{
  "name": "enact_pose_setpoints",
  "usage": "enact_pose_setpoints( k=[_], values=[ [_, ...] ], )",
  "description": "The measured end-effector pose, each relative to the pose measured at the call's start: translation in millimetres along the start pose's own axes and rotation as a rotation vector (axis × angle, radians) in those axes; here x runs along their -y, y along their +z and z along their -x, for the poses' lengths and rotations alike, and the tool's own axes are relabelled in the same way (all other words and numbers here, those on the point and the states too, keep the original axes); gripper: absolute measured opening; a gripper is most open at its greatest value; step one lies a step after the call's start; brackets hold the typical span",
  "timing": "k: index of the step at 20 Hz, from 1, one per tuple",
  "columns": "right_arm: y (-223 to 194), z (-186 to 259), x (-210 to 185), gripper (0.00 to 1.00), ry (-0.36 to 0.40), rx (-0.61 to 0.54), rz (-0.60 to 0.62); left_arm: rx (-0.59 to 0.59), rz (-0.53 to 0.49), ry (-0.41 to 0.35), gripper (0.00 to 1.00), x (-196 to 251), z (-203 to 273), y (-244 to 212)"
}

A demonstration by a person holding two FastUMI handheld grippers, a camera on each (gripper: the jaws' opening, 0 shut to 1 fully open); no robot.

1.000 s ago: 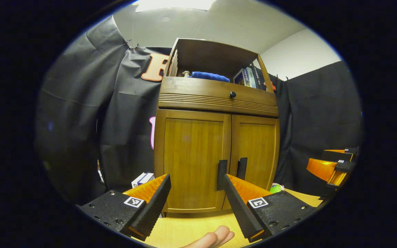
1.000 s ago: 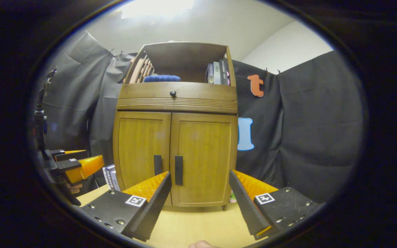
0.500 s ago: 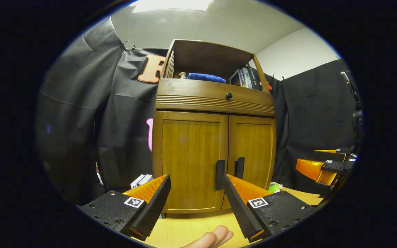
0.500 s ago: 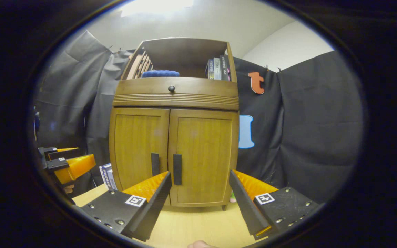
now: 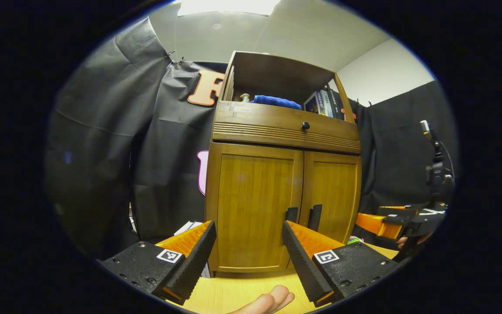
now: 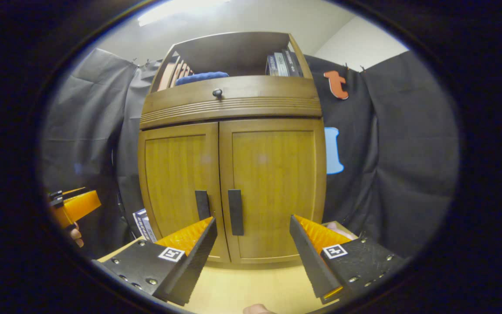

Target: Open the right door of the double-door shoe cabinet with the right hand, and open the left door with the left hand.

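Note:
The wooden shoe cabinet stands on the table with both doors shut. In the right gripper view, the right door [image 6: 277, 174] and its dark bar handle [image 6: 235, 212] are straight ahead. My right gripper [image 6: 252, 219] is open a short way in front, holding nothing. In the left gripper view, the left door [image 5: 253, 209] fills the gap between the fingers of my open left gripper [image 5: 247, 224]. Its handle [image 5: 291, 214] peeks out behind the right finger. The right gripper [image 5: 390, 220] shows far right, and the left gripper [image 6: 74, 205] far left.
Above the doors are a drawer with a round knob [image 6: 217, 92] and an open shelf holding a blue cloth [image 5: 275, 101] and books [image 5: 327, 102]. Small boxes [image 6: 144, 224] lean at the cabinet's left foot. A stand [image 5: 436, 170] rises at the right. The light wooden table [image 6: 251, 288] lies below.
My right gripper has moved closer to the cabinet, so the doors look larger. The left gripper has shifted so the cabinet sits further right in its view. Both doors stay shut.

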State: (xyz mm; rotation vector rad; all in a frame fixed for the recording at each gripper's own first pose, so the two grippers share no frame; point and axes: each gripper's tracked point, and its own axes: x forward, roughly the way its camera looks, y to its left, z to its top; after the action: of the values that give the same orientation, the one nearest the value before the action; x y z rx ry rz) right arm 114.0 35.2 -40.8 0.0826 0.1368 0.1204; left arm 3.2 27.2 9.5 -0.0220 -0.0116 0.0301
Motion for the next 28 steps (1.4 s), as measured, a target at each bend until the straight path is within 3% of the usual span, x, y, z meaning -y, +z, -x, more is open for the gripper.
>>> enact_pose_setpoints(
  k=[4, 5, 7, 8, 10, 16, 19, 21, 23, 24, 25, 26, 27, 28],
  values=[
    [-3.2, -44.2, -26.7, 0.96, 0.071, -0.006, 0.028, -0.020, -0.019, -0.012, 0.94, 0.3, -2.9, -5.8],
    [-2.6, -54.4, -33.8, 1.00, 0.083, -0.001, 0.044, -0.023, -0.019, -0.008, 0.94, -0.5, -4.9, -7.3],
    [-3.4, -74.6, -42.9, 0.96, 0.073, 0.010, 0.086, -0.027, -0.021, -0.001, 0.94, -1.4, -8.0, -8.2],
    [-6.7, -83.0, -43.2, 0.96, 0.054, 0.010, 0.107, -0.027, -0.022, 0.001, 0.89, -2.5, -10.1, -7.8],
    [-21.4, -100.9, -48.3, 0.99, 0.043, -0.008, 0.120, -0.028, -0.023, 0.002, 0.89, -3.6, -15.1, -6.3],
    [-49.4, -140.0, -53.9, 0.99, 0.043, -0.054, 0.044, -0.039, -0.021, -0.015, 0.89, -0.5, -17.1, -10.5],
    [-47.8, -140.5, -50.4, 0.46, 0.043, -0.043, 0.029, -0.042, -0.019, -0.025, 0.89, 1.1, -18.8, -12.3],
    [-46.5, -141.4, -41.3, 0.43, -0.008, -0.039, 0.072, -0.048, -0.019, -0.029, 0.89, 2.6, -20.6, -14.1],
    [-48.6, -140.6, -43.5, 0.15, 0.003, -0.036, 0.050, -0.053, -0.022, -0.028, 0.89, 2.1, -22.3, -15.8],
    [-48.8, -142.0, -42.2, 0.12, 0.003, -0.041, 0.020, -0.055, -0.023, -0.027, 0.89, 1.4, -22.9, -16.1],
    [-47.9, -139.9, -42.0, 0.21, 0.014, -0.049, -0.018, -0.056, -0.024, -0.025, 0.89, 0.6, -23.4, -16.2],
    [-47.5, -141.5, -40.0, 0.12, 0.029, -0.052, -0.052, -0.055, -0.024, -0.020, 0.89, -1.0, -24.7, -15.5],
    [-47.9, -142.3, -39.7, 0.17, 0.048, -0.057, -0.069, -0.054, -0.026, -0.017, 0.94, -2.3, -25.4, -15.5],
    [-48.1, -141.2, -39.8, 0.17, 0.063, -0.057, -0.072, -0.055, -0.028, -0.014, 0.89, -3.6, -25.9, -15.4]
  ],
)
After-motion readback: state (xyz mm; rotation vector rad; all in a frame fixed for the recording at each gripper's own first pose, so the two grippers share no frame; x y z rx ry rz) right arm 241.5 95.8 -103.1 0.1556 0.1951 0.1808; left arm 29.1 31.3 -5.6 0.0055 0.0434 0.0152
